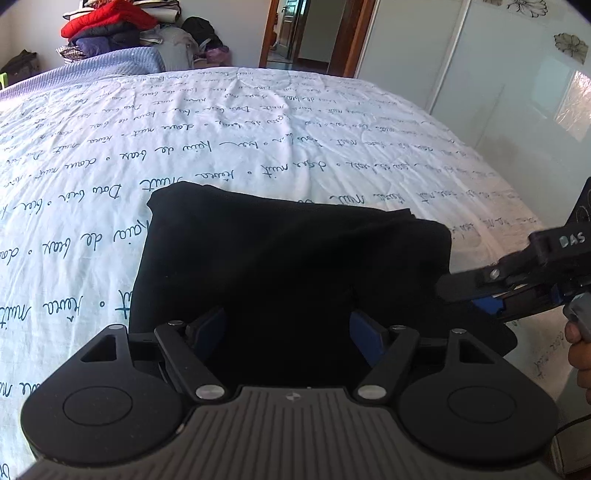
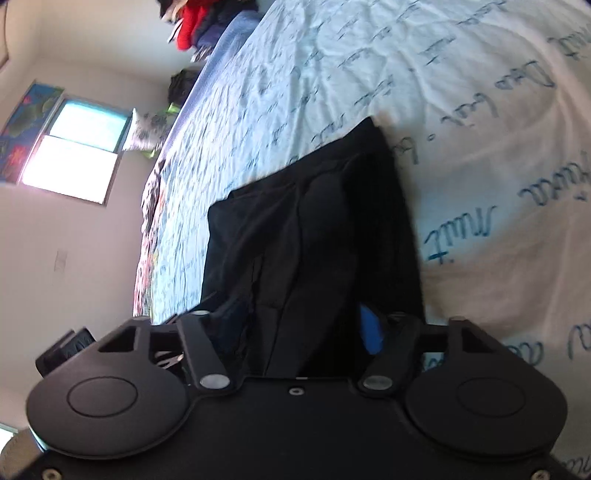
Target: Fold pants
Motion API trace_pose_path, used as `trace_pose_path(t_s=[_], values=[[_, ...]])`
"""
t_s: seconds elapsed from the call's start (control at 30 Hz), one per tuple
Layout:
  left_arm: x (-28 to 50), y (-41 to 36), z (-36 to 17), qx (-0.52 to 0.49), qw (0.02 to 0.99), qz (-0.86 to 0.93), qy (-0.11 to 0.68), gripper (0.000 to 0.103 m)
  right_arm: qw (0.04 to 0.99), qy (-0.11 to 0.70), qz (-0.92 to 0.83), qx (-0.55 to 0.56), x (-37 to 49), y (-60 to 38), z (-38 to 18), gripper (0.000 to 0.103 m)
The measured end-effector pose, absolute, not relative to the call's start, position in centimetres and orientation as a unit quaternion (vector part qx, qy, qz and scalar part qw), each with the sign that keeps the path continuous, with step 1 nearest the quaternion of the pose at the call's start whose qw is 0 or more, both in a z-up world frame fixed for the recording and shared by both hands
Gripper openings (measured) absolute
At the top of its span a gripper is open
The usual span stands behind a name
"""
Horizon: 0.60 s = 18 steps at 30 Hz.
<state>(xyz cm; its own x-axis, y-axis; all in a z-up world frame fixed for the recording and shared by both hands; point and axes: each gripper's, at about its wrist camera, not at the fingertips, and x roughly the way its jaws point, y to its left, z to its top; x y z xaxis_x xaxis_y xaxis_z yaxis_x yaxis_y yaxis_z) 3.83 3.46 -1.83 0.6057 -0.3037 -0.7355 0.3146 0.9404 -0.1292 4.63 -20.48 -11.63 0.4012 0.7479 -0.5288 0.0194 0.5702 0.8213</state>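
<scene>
The black pants (image 1: 288, 254) lie folded into a compact rectangle on the white bedspread (image 1: 258, 122) with blue script. My left gripper (image 1: 288, 332) is over the near edge of the pants, its blue-padded fingers (image 1: 369, 336) spread wide with cloth between them. My right gripper (image 1: 454, 288) comes in from the right and touches the pants' right edge. In the right wrist view the pants (image 2: 314, 236) fill the gap of my right gripper (image 2: 303, 332), whose fingers (image 2: 369, 332) stand apart around the fabric.
A pile of red, dark and white clothes (image 1: 107, 26) sits on a blue blanket at the far end of the bed. An open doorway (image 1: 295, 33) and white wardrobe doors (image 1: 517, 74) stand beyond. A window (image 2: 74, 155) shows in the right wrist view.
</scene>
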Motion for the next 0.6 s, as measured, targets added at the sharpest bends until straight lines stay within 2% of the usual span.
trace_pose_path(t_s=[0.07,0.13,0.23,0.43,0.53,0.6], values=[[3.8,3.2,-1.9,0.01,0.896,-0.169,0.41,0.082,0.738,0.495,0.251,0.385,4.9,-19.9,-12.2,0.052],[3.9,3.0,-1.9,0.012,0.896,-0.163,0.414,0.083,0.74,0.492,0.249,0.386,5.1,-19.9,-12.5,0.031],[3.9,2.9,-1.9,0.01,0.894,-0.161,0.417,0.084,0.741,0.49,0.261,0.377,5.8,-20.2,-11.8,0.021],[4.2,2.9,-1.6,-0.007,0.893,-0.155,0.422,0.091,0.778,0.462,0.292,0.309,7.0,-20.2,-7.6,0.015],[4.2,2.6,-2.1,-0.001,0.89,-0.157,0.428,0.091,0.774,0.499,0.261,0.288,7.5,-20.8,-11.5,0.011],[3.9,2.1,-2.3,0.016,0.892,-0.157,0.425,0.091,0.744,0.49,0.266,0.369,7.4,-23.0,-13.8,0.01]])
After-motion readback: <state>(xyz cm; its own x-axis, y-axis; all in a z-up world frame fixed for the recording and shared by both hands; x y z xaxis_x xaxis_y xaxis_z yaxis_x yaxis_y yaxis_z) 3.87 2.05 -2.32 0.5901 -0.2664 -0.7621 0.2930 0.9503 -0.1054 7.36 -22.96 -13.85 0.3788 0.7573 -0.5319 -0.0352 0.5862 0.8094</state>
